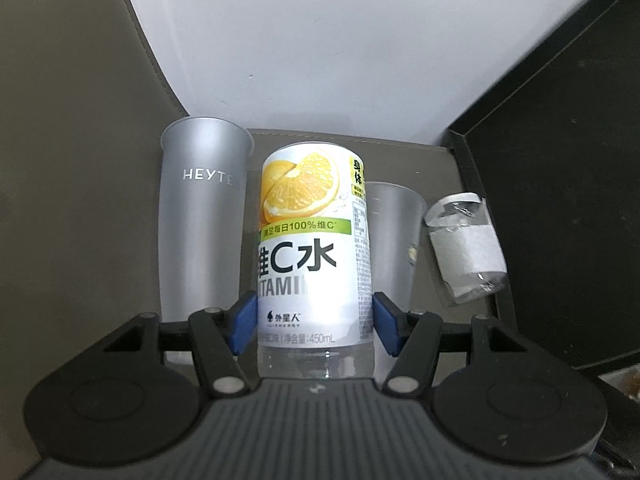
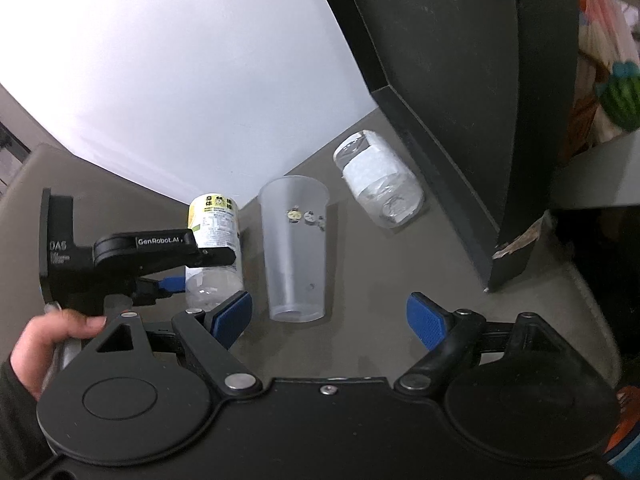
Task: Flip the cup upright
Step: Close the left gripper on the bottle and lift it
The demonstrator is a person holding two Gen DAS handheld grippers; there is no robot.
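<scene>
My left gripper is shut on the lemon vitamin bottle, which stands upright with its cut top open; it also shows in the right wrist view. A frosted plastic cup stands upright right of the bottle, also seen in the left wrist view. A clear cup with a white paper band lies on its side at the far right, near the black box; it shows in the left wrist view too. My right gripper is open and empty, just in front of the frosted cup.
A tall frosted HEYTEA cup stands upright left of the bottle. A black box rises along the right side of the grey table. A white wall stands behind. A hand holds the left gripper.
</scene>
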